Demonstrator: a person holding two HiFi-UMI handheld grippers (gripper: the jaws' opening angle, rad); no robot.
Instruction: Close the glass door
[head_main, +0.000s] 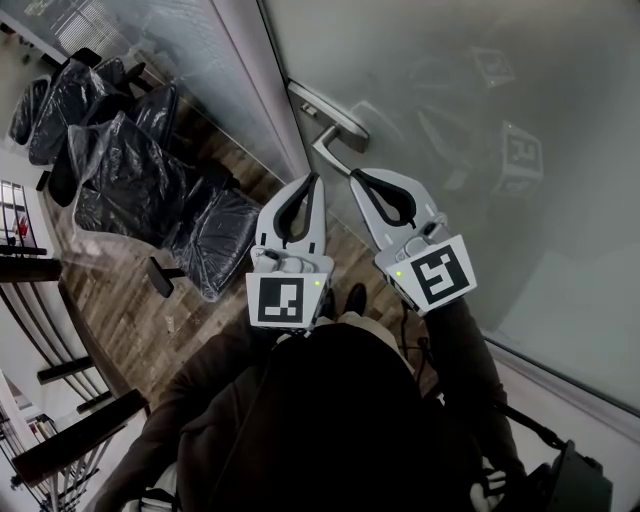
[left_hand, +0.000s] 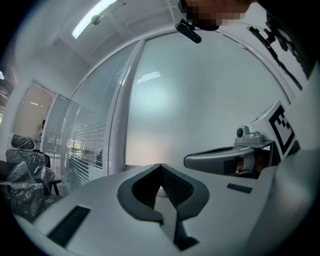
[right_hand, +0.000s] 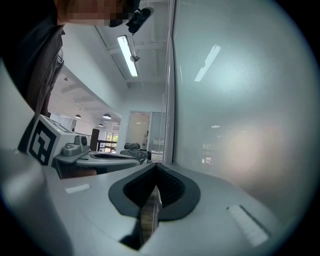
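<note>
Several wrapped chairs (head_main: 130, 175); left tongs (head_main: 313, 183), right tongs (head_main: 357, 179) closed near door handle (head_main: 333, 138).

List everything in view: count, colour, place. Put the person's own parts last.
glass door: one, frosted grey, right side of the head view
door handle: one, silver lever, by the door's left edge, just ahead of the gripper tips
glass partition: one, pale, blinds behind it, left of the door
wrapped chairs: several, black plastic covers, far left
floor: brown wood planks, under the chairs
ceiling light: one, white strip, overhead
left gripper: one, white and grey, jaws together, empty
right gripper: one, white and grey, jaws together, empty
sleeves: two, dark, behind the grippers
</note>
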